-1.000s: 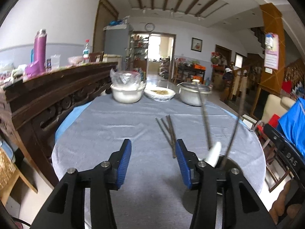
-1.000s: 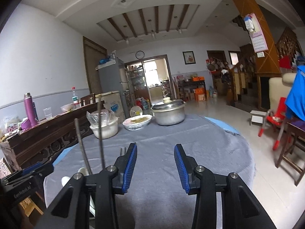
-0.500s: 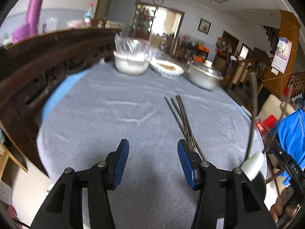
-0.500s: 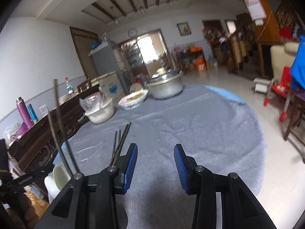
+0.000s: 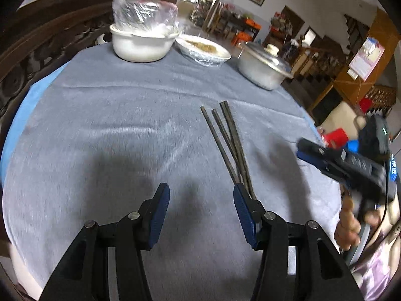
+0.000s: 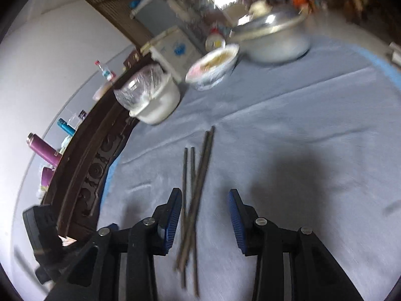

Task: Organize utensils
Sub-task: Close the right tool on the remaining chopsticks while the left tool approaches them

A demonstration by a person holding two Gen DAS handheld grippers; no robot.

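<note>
Several dark chopsticks (image 5: pixel 229 140) lie bunched on the grey tablecloth (image 5: pixel 112 125). In the left wrist view they run up from just beside the right blue pad. My left gripper (image 5: pixel 199 208) is open and empty, low over the cloth to their left. In the right wrist view the chopsticks (image 6: pixel 195 188) lie between the jaws, close to the left pad. My right gripper (image 6: pixel 204 213) is open and tilted down over them. The right gripper also shows in the left wrist view (image 5: pixel 343 165) at the right. The left gripper's body shows at the right wrist view's lower left (image 6: pixel 42 230).
At the table's far side stand a white pot covered in plastic film (image 5: pixel 142 37), a wrapped bowl of food (image 5: pixel 203 50) and a lidded metal pot (image 5: pixel 263 67). A dark carved wooden sideboard (image 5: pixel 37 40) runs along the left. The table edge is near on the right.
Both grippers have tilted down and moved towards the chopsticks. The right gripper now has the chopsticks between its open jaws. The holder with upright utensils seen earlier is out of view.
</note>
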